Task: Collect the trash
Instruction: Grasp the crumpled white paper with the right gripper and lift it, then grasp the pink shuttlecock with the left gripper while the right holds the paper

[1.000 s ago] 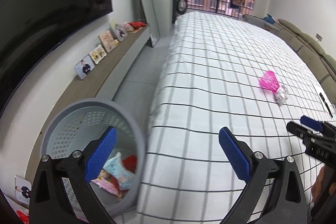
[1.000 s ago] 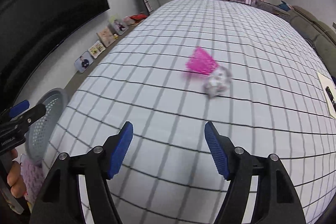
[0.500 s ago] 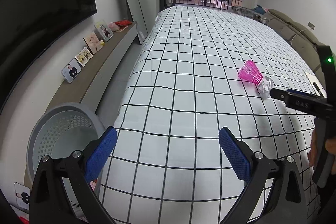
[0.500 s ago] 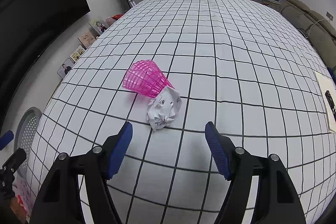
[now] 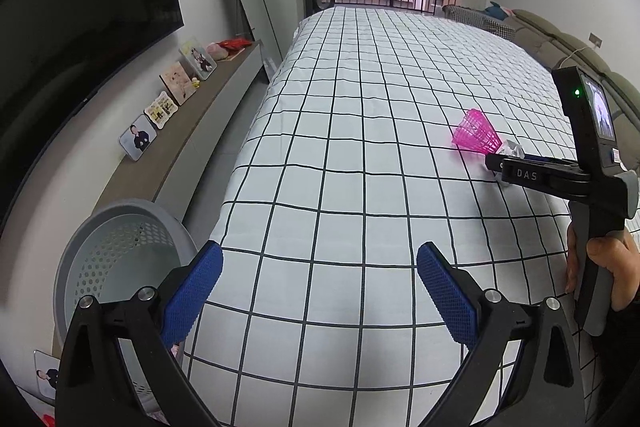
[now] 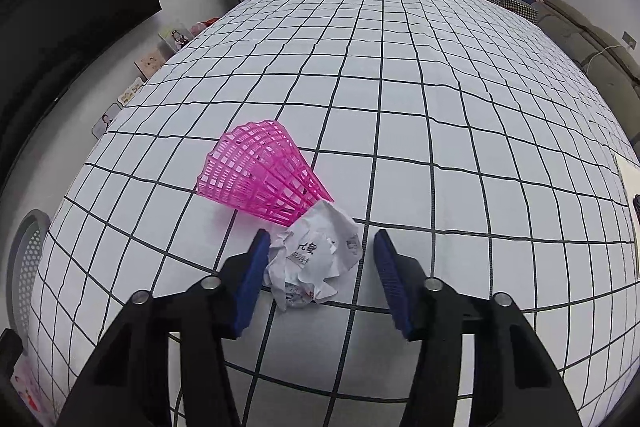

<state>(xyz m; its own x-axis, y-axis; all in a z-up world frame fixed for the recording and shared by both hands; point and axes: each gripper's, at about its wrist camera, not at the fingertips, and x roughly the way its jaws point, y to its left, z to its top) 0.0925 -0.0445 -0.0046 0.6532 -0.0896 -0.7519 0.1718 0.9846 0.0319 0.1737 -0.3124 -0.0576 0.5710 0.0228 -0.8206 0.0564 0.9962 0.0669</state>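
Crumpled paper ball [image 6: 316,259]: white, printed, lying on the checked bed cover [image 6: 400,99], touching the narrow end of a pink plastic mesh cone [image 6: 260,179]. No clear long axis is seen on the ball. The cone is laid on its side, long axis running 10 to 4 o'clock, wide mouth toward 10.

Right gripper [image 6: 320,267]: jaws just closing, set either side of the ball; the left pad is touching it, the right pad is apart.

Left gripper [image 5: 320,291]: spread wide, nothing between. Grey perforated bin [image 5: 120,251] is seen at 8 o'clock beside the bed.
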